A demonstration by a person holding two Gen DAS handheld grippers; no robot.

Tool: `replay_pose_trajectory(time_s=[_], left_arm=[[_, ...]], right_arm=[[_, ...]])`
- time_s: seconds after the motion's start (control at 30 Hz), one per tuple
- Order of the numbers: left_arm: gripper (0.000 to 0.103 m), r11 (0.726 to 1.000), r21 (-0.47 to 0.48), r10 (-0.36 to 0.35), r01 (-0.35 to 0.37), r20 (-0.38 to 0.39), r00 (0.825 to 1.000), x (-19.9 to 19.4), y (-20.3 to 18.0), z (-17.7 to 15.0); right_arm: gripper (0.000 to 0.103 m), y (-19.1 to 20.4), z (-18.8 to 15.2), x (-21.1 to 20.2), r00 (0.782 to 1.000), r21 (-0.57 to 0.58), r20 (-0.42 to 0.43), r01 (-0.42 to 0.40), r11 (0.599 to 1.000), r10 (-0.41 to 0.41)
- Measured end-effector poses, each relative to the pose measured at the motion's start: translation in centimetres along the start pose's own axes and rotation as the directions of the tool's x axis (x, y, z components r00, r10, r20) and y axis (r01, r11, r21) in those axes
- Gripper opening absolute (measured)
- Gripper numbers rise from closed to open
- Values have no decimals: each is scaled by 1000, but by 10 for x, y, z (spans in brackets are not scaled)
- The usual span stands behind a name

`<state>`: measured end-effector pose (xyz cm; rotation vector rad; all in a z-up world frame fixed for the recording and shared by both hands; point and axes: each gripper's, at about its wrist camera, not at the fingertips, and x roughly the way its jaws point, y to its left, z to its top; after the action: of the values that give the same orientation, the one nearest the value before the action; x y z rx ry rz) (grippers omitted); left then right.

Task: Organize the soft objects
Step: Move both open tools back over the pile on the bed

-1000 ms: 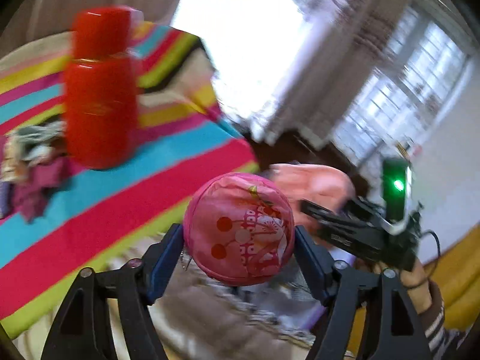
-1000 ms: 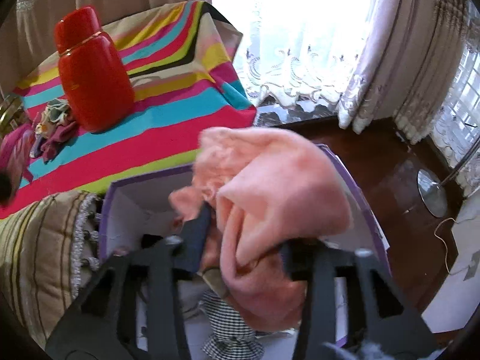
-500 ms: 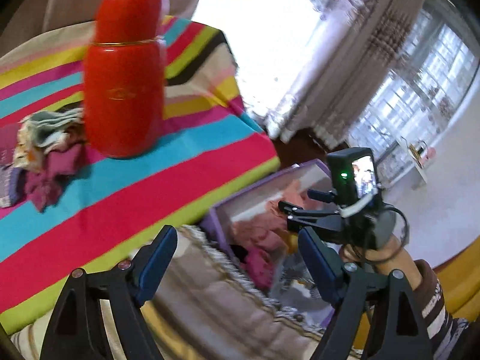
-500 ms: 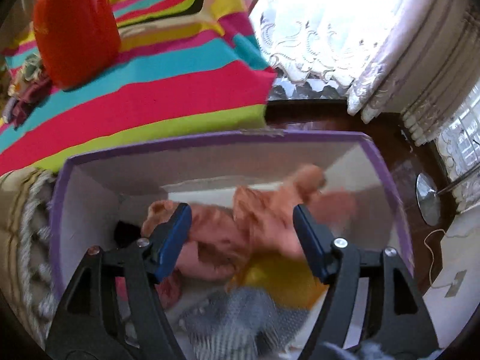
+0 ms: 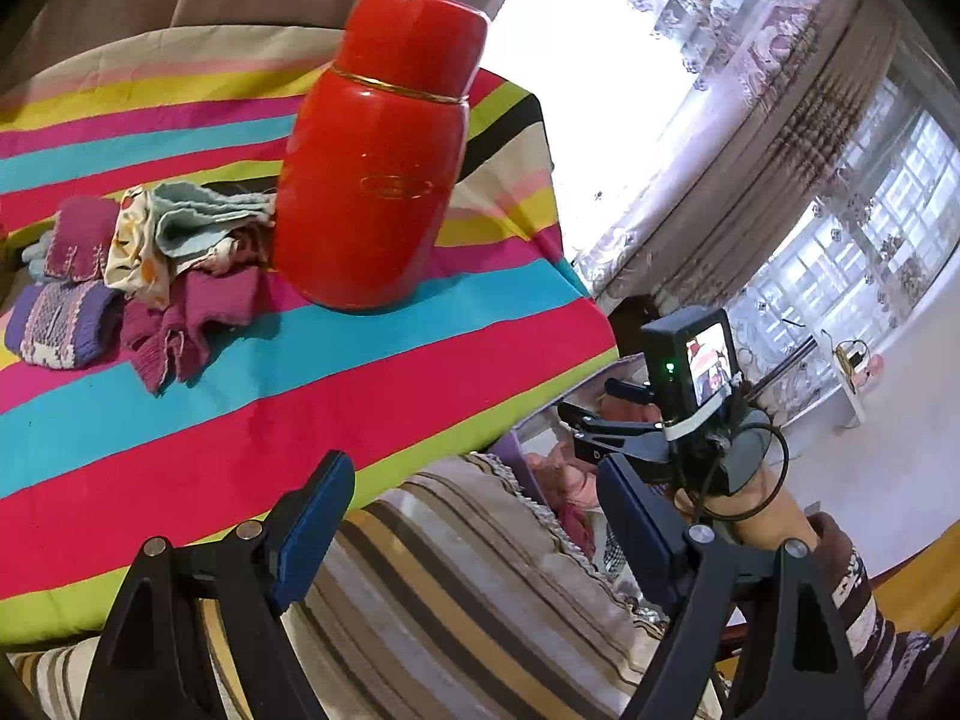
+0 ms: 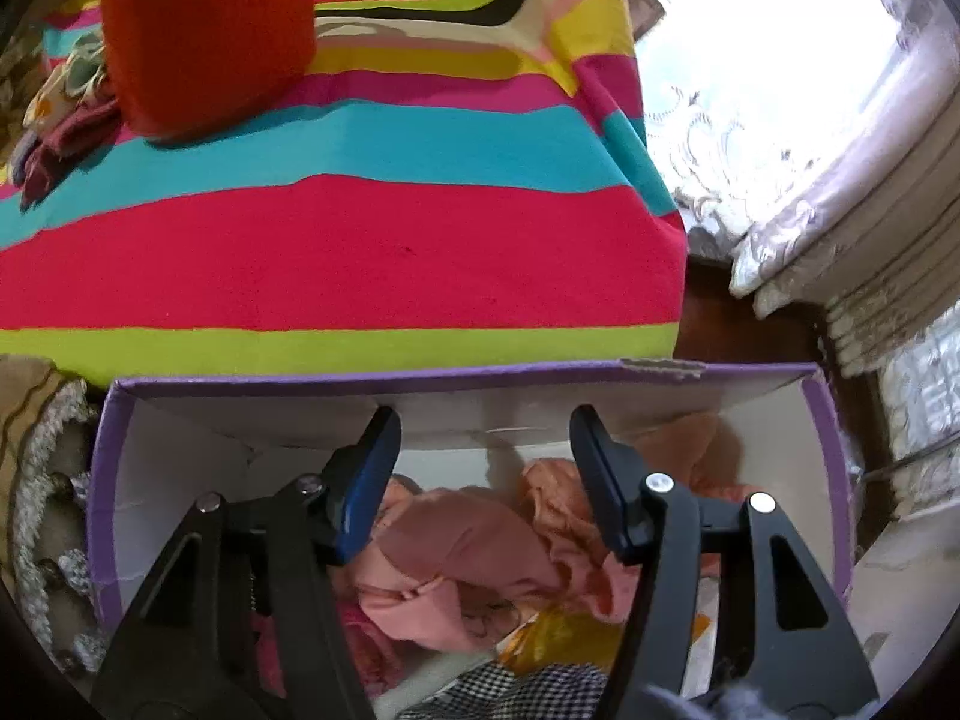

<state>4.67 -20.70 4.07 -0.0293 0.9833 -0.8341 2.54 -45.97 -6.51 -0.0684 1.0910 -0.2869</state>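
Observation:
My left gripper (image 5: 471, 468) is open and empty, hanging over a striped cushion (image 5: 450, 570) at the near edge of the striped tablecloth (image 5: 180, 450). A pile of small knitted and printed cloths (image 5: 150, 264) lies on that tablecloth, left of a red flask (image 5: 378, 180). My right gripper (image 6: 485, 420) points down into a purple-rimmed box (image 6: 420, 375). Its jaws are closing slightly with nothing pressed between them. A peach cloth (image 6: 462, 540) lies loose in the box below them. From the left wrist view, the right gripper (image 5: 585, 402) is over the box (image 5: 504, 450).
The box also holds a yellow item (image 6: 564, 630) and a checked cloth (image 6: 528, 684). The red flask (image 6: 210, 30) stands near the table's far side, the cloth pile (image 6: 66, 114) beside it. Curtains and a window lie beyond; a person's hand (image 5: 774, 516) holds the right gripper.
The pink ball that my left gripper held is gone from it, and the jaws now stand empty. My right gripper let the peach cloth drop into the box and sank toward it.

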Motion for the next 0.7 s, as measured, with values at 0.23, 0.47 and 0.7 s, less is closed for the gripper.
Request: replay_pose_trajectory(time_s=[0.23, 0.47, 0.7], left_arm=[[84, 998, -55, 24, -22, 32, 999, -12, 25, 1], [84, 978, -190, 101, -82, 91, 991, -41, 85, -3], [83, 944, -309, 164, -114, 141, 976, -70, 138, -9]], right_arm=[[63, 3, -2, -19, 992, 104, 15, -129, 986, 128], [63, 24, 4, -66, 982, 85, 97, -170, 982, 162], [63, 50, 33, -100, 962, 43, 179, -215, 976, 204]])
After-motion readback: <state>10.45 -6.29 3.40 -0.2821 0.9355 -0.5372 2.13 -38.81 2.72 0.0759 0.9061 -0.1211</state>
